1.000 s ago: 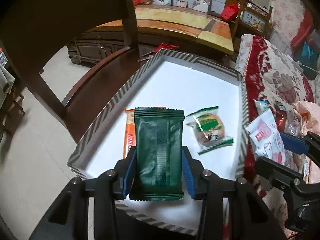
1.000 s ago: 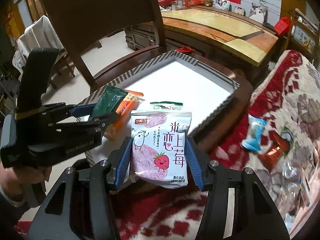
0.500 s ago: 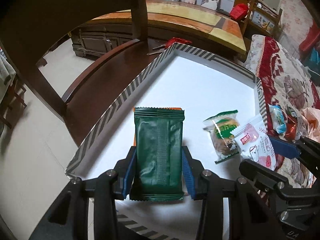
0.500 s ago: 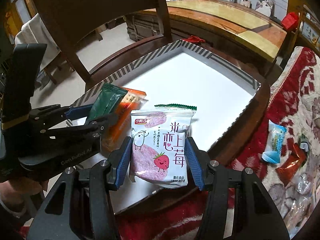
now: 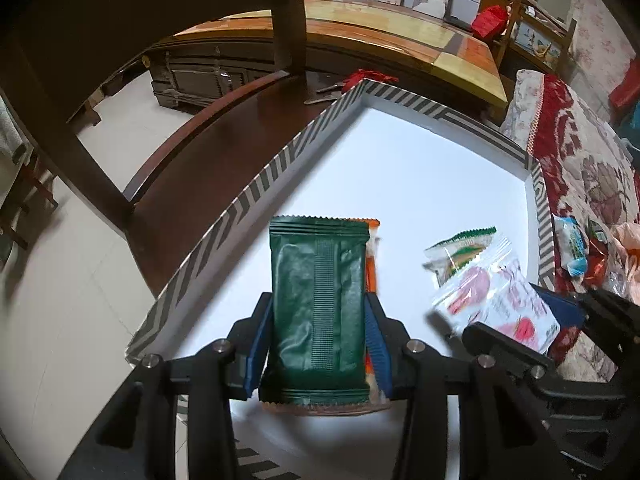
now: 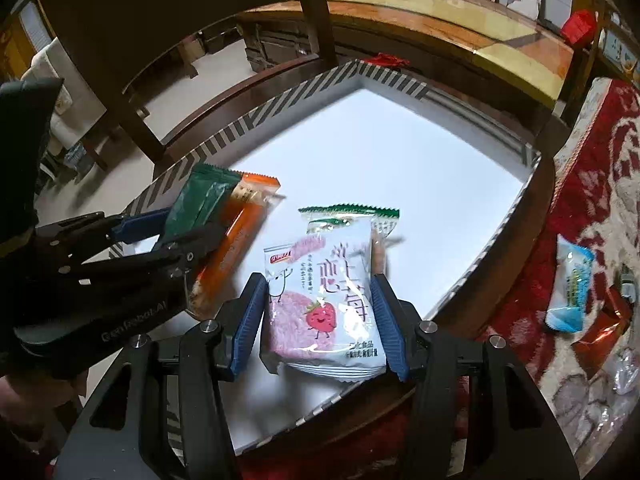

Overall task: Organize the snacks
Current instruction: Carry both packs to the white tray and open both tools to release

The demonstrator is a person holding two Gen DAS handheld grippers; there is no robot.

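My left gripper [image 5: 318,344] is shut on a dark green snack packet [image 5: 318,304] and holds it over the near left part of the white tray [image 5: 400,176] with a striped rim. An orange packet [image 5: 372,264] lies under it in the tray. My right gripper [image 6: 322,320] is shut on a white and pink strawberry packet [image 6: 324,300], above the tray's near right part. A green-edged biscuit packet [image 6: 352,214] lies in the tray just beyond it. The left gripper also shows in the right wrist view [image 6: 160,236].
The tray sits on a dark wooden chair seat [image 5: 208,168] with its backrest [image 5: 120,40] at the left. A red patterned blanket [image 6: 592,240] at the right holds a blue packet [image 6: 570,284] and other loose snacks. A long wooden table [image 5: 400,40] stands behind.
Both grippers have moved forward over the tray with their packets. The right gripper has come in from over the blanket, and the strawberry packet now hangs over the biscuit packet.
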